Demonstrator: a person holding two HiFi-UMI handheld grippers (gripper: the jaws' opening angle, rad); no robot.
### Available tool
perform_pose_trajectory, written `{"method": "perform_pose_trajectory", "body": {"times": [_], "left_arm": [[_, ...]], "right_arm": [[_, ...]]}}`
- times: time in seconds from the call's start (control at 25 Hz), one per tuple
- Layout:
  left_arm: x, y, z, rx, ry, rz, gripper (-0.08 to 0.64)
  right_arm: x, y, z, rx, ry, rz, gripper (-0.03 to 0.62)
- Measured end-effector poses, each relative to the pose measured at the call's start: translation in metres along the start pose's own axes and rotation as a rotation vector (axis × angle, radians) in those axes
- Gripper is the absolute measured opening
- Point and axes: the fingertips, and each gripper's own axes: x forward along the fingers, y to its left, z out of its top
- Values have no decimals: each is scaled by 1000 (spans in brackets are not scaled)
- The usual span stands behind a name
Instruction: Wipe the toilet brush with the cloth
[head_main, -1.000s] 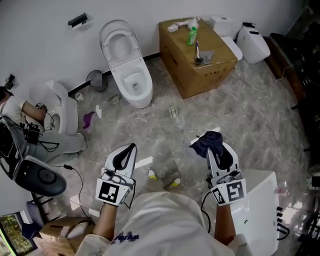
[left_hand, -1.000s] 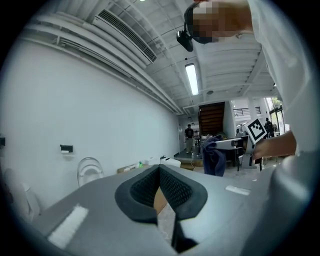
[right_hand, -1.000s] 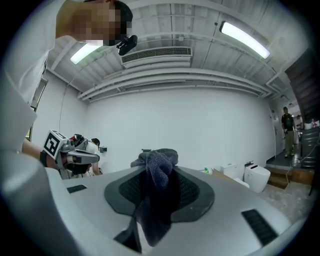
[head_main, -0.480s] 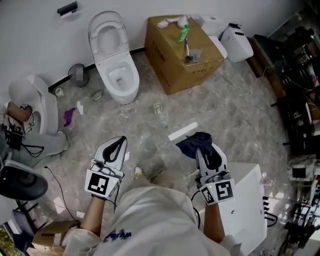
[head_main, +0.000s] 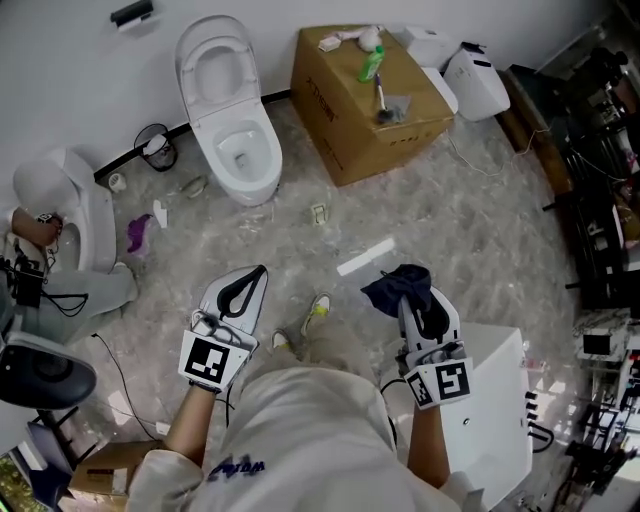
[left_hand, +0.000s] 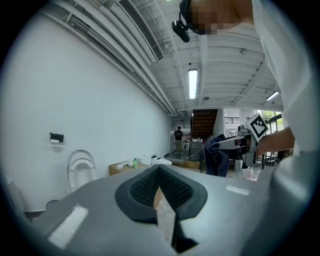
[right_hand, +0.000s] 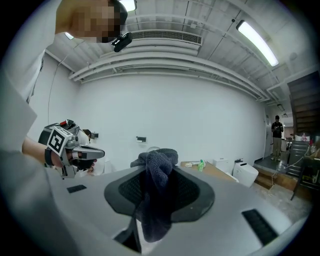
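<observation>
Looking down from the head, a person holds two grippers over a marbled floor (head_main: 470, 230). The left gripper (head_main: 258, 272) has its jaws pressed together with nothing between them. The right gripper (head_main: 412, 292) is clamped on the one dark blue cloth (head_main: 398, 284), which bunches over its tip.

Well beyond both grippers stands one cardboard box (head_main: 350, 120) by the wall. On its top are one green bottle (head_main: 371, 63) and a thin-handled item that is probably the toilet brush (head_main: 379, 98); it is too small to be sure. It lies far from the cloth.

One white toilet (head_main: 228, 110) with its lid up stands left of the box. A second toilet (head_main: 70, 205) is partly cut off at the left edge. More white fixtures sit behind the box, hard to count.

The left gripper view shows what the head view does not: a ceiling, a stairway and one distant standing person (left_hand: 178, 136). It also shows the right gripper (left_hand: 235, 142) from the side, the cloth (left_hand: 216, 157) hanging from it. The left gripper's (left_hand: 159, 170) own pads meet at the tip.

The right gripper view shows the cloth (right_hand: 156, 192) pinched between its jaws and draped down between them, hiding where the pads meet. The left gripper (right_hand: 97, 153) appears at its left, the box (right_hand: 212, 169) beyond.
</observation>
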Motion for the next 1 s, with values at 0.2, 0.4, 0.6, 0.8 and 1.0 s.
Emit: {"method": "perform_pose_trajectory", "body": {"times": [0.2, 0.4, 0.6, 0.8, 1.0], "left_arm": [[10, 10, -4, -22, 7, 34, -3], [34, 19, -7, -27, 41, 60, -3], [70, 16, 1, 0, 62, 58, -3], [116, 2, 9, 17, 102, 42, -3], [150, -16, 8, 23, 146, 11, -3]], "right_arm": [[24, -8, -4, 8, 2, 33, 129], [55, -28, -3, 8, -3, 66, 129], [71, -65, -12, 37, 2, 43, 129], [81, -115, -34, 125, 28, -16, 129], [96, -155, -61, 182, 19, -98, 129]]}}
